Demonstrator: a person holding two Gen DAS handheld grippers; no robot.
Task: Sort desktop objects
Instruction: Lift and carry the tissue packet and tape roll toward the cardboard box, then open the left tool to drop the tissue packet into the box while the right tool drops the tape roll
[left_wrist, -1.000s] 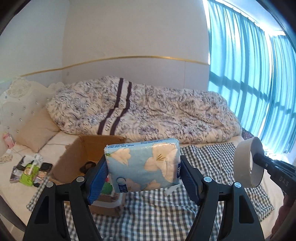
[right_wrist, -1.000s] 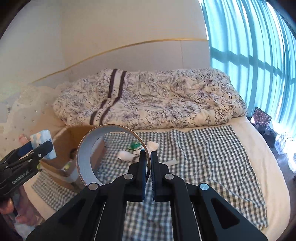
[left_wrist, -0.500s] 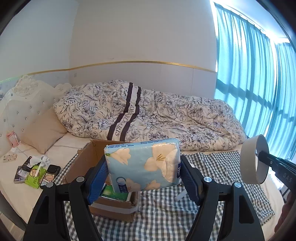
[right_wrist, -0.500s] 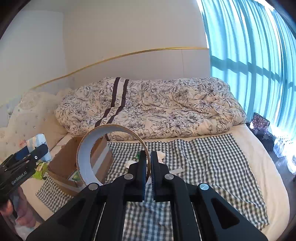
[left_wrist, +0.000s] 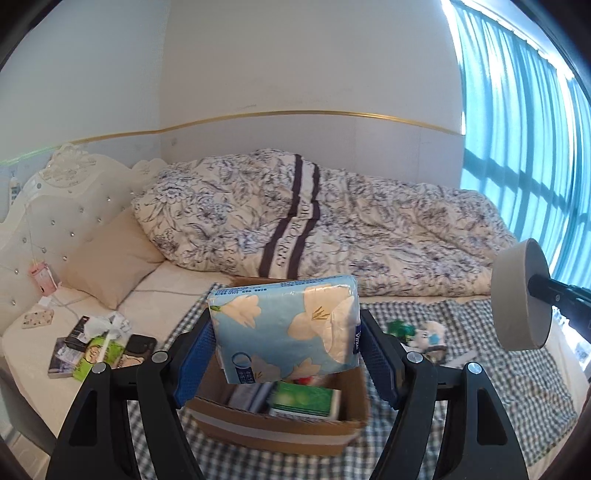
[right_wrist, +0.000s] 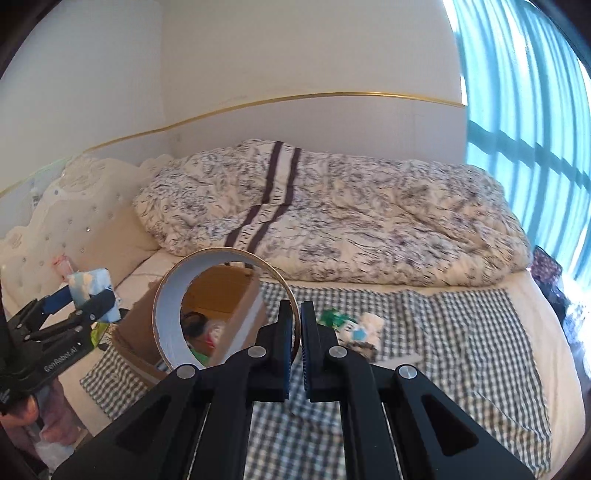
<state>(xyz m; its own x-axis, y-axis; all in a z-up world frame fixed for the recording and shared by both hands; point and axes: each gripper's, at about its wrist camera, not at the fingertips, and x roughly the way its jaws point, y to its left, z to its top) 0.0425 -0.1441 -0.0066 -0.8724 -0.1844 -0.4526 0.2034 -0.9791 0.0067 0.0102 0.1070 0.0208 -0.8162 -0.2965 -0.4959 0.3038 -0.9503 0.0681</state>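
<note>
Both tongs loaded. Left tongs (left_wrist: 284, 354) clamp a blue floral tissue pack (left_wrist: 286, 330) across its width, held in the air over the open cardboard box (left_wrist: 280, 424) on the bed's checked cloth (right_wrist: 443, 332), apparently staged for a drop. Right tongs (right_wrist: 295, 332) pinch the tape roll's (right_wrist: 168, 317) rim nearly shut, beside the box, likely queued next.

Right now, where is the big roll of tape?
The roll of tape is pinched in the right hand-held gripper, held in the air beside the cardboard box on the checked cloth.
</note>
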